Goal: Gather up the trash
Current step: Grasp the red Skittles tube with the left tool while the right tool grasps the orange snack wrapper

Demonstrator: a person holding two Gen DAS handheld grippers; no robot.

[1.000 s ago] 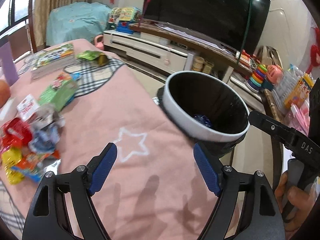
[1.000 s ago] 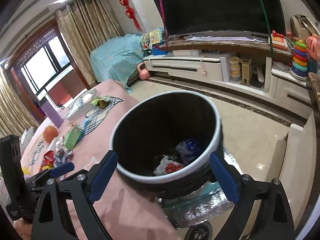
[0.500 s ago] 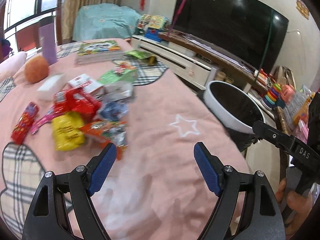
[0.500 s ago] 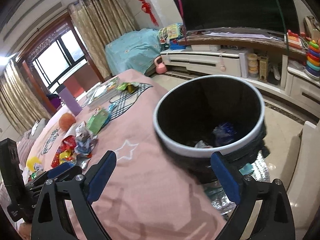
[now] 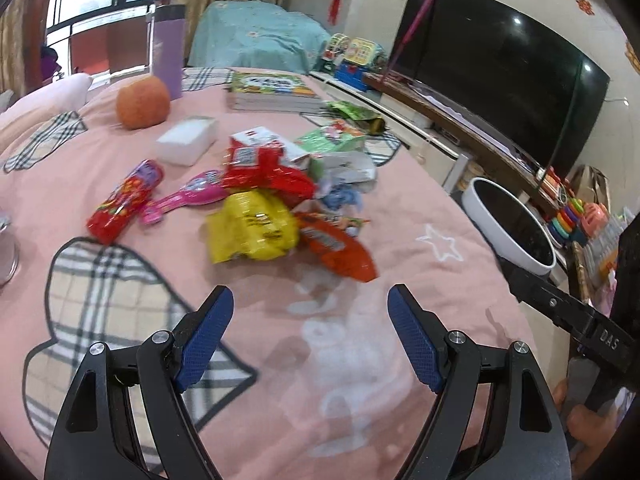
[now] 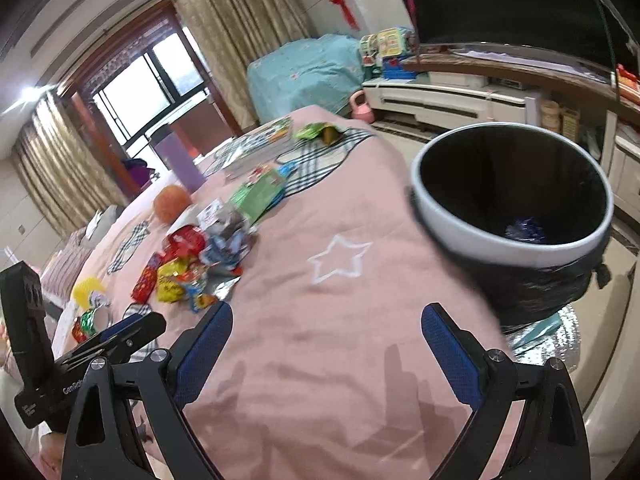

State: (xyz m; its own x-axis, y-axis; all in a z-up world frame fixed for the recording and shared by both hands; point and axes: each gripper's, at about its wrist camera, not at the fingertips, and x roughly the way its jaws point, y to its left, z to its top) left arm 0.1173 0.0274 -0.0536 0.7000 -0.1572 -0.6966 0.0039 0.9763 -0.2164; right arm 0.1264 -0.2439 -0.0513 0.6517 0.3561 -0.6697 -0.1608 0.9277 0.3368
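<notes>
Two grippers: left gripper (image 5: 308, 314) and right gripper (image 6: 326, 330), jaws apart, nothing between them.
Trash: wrapper pile (image 5: 276, 208) on the pink tablecloth (image 5: 400, 216), at 12 o'clock from the left gripper.
Nearest piece: orange wrapper (image 5: 340, 250), long axis toward 4 o'clock.
Nearer hand: the left, by my judgement.
Bin: trash can (image 6: 516, 204), at 2 o'clock from the right gripper.
Writing: "DAS" on the right gripper's body; wrapper print blurred.

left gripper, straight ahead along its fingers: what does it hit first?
Probably the pink cover: the open left gripper tilts down at bare cloth short of the orange wrapper. Depth is unclear.
</notes>
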